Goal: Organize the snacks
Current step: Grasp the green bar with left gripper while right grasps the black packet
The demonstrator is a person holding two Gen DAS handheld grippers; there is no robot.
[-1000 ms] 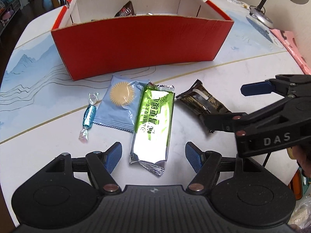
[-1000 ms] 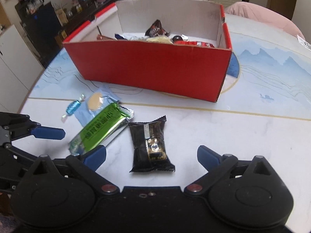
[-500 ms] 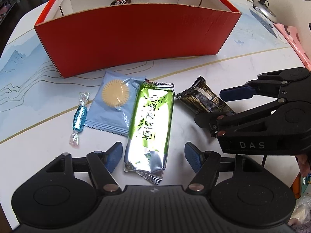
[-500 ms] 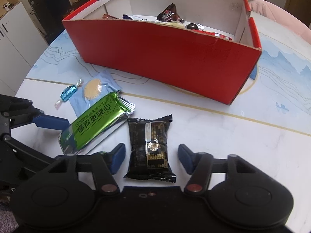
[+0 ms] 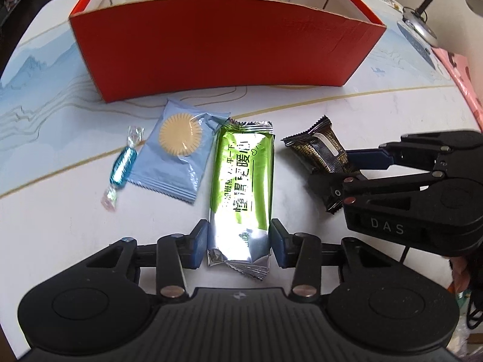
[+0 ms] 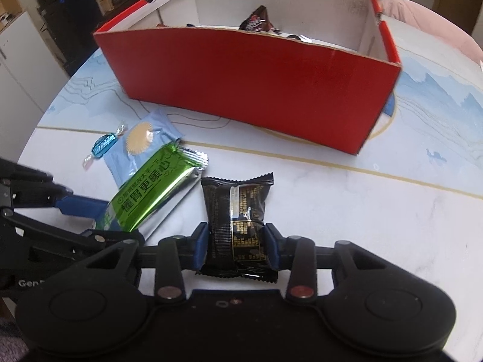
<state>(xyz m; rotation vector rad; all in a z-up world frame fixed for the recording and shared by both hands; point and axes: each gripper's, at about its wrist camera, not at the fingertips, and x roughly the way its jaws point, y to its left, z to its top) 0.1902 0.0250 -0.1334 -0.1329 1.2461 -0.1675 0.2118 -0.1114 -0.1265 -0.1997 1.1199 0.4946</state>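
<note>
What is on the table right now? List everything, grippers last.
red box: one, red outside, white inside, far side of the table, some snacks already in it
green wafer pack: one, green and silver, in front of the box, overlapping the blue packet
black snack pack: one, black with gold print, right of the green pack
blue biscuit packet: one, light blue, left of the green pack
wrapped candy: one, teal, leftmost
desk lamp: one, silver base, far right
table: one, white with blue pattern
left hand-held gripper: closed on the green wafer pack
right hand-held gripper: closed on the black snack pack
</note>
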